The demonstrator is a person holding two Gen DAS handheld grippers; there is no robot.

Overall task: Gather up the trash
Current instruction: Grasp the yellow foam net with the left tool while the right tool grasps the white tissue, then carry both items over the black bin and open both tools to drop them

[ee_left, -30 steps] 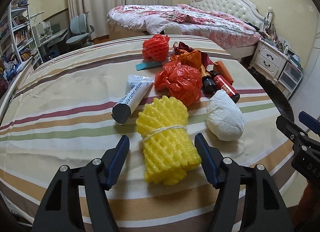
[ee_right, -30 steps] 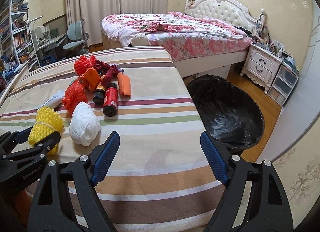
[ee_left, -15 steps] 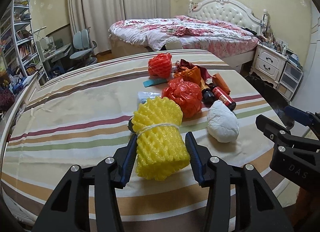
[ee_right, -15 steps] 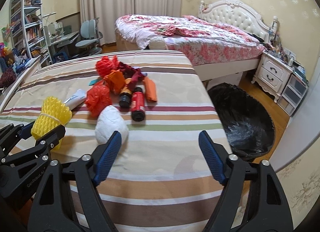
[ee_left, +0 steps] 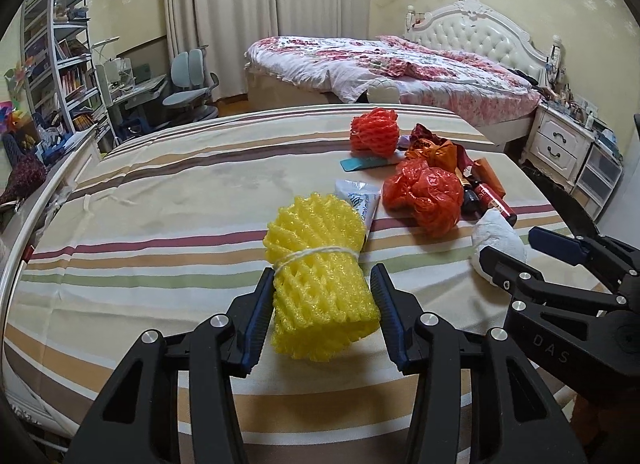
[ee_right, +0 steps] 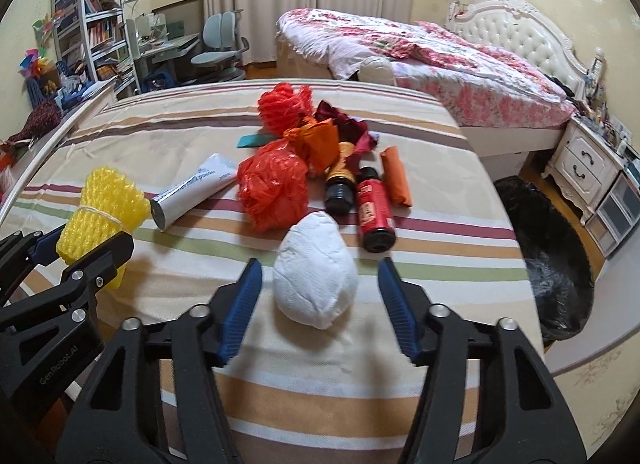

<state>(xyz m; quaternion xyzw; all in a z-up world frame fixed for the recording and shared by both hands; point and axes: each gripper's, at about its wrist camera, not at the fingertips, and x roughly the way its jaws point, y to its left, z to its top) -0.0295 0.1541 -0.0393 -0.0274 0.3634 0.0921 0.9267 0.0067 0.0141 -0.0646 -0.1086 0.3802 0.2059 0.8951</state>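
Left wrist view: the left gripper [ee_left: 322, 312] is clamped on the near half of the yellow foam net [ee_left: 320, 272], a bundle tied round its middle with white string. The roll's long axis runs away from the tongs toward the far side of the striped table [ee_left: 160, 207], so the pads bear on its two long flanks.

Right wrist view: the right gripper [ee_right: 318, 302] straddles the white paper wad [ee_right: 316, 268], which lies directly ahead, its long axis also running near to far. The jaws are closing, with the wad between them but a gap showing on each side. The remaining litter, including the orange plastic bag [ee_right: 272, 191] and the red bottle [ee_right: 374, 211], lies farther off. The black-lined bin [ee_right: 548, 264] stands off the table's right edge, nearer the right hand.
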